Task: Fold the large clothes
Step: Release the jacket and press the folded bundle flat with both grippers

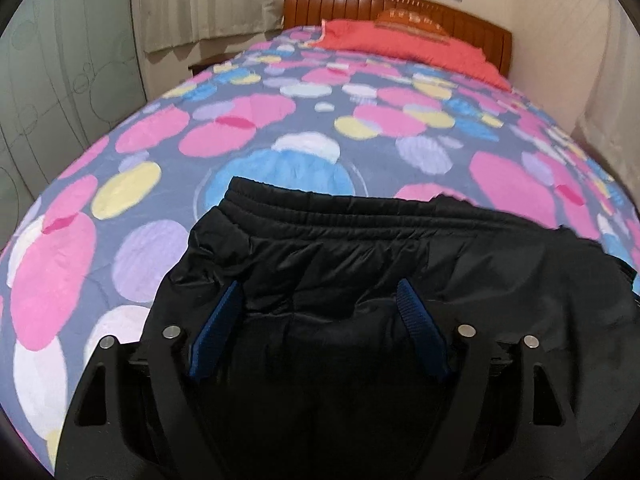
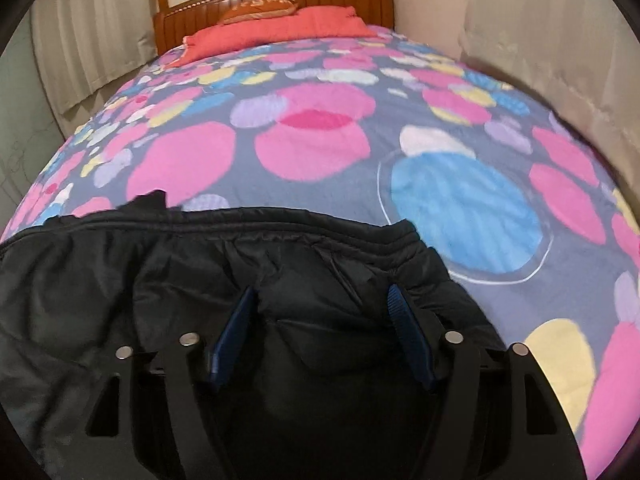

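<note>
A black padded garment (image 1: 360, 232) with an elastic waistband lies flat on the near part of the bed; in the right wrist view the same garment (image 2: 240, 248) fills the lower left. My left gripper (image 1: 320, 286) hovers over its left half, open, blue pads wide apart with loose fabric below them. Over the garment's right half my right gripper (image 2: 322, 289) is open too, and a soft fold of cloth rises between its fingers without being pinched. The waistband edge runs across just beyond both sets of fingertips.
The bedspread (image 1: 200, 132) is grey with pink, blue and yellow circles and stretches far ahead. A red pillow (image 1: 400, 44) lies against a wooden headboard (image 1: 360, 0). Curtains (image 1: 208, 0) hang at the left, and a cream wall (image 2: 540, 40) borders the bed's right side.
</note>
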The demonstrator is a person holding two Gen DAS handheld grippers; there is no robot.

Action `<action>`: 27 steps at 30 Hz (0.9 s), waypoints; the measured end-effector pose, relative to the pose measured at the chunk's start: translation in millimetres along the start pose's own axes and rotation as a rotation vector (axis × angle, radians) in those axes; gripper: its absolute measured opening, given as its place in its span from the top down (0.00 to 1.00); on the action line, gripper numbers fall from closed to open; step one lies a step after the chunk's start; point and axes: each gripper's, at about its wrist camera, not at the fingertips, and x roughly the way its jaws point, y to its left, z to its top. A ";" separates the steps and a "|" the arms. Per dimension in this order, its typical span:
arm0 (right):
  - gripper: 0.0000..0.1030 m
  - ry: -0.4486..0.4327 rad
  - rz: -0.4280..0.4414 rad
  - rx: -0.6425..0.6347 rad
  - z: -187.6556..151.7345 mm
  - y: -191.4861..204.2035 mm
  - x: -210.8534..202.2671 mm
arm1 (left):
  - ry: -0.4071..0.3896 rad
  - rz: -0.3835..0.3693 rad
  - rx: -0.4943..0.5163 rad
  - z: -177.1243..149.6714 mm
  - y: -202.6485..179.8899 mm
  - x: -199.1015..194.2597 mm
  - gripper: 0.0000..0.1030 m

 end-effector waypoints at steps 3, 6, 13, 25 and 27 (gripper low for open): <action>0.30 0.003 -0.003 0.016 -0.7 -0.3 8.6 | 0.019 0.006 0.002 0.1 -2.7 17.3 0.15; 0.28 0.001 -0.004 0.030 -0.6 -0.3 13.0 | 0.041 0.010 -0.007 1.1 -3.9 32.1 0.13; 0.29 -0.028 -0.015 0.033 2.0 1.4 -10.3 | 0.063 0.010 -0.032 6.3 3.4 12.4 0.14; 0.43 -0.106 0.212 -0.118 -8.1 116.7 -49.7 | -0.046 -0.119 0.084 -2.7 -82.7 -34.7 0.14; 0.43 -0.061 0.190 -0.158 -13.5 126.7 -33.6 | 0.001 -0.088 0.102 -10.0 -90.9 -13.7 0.13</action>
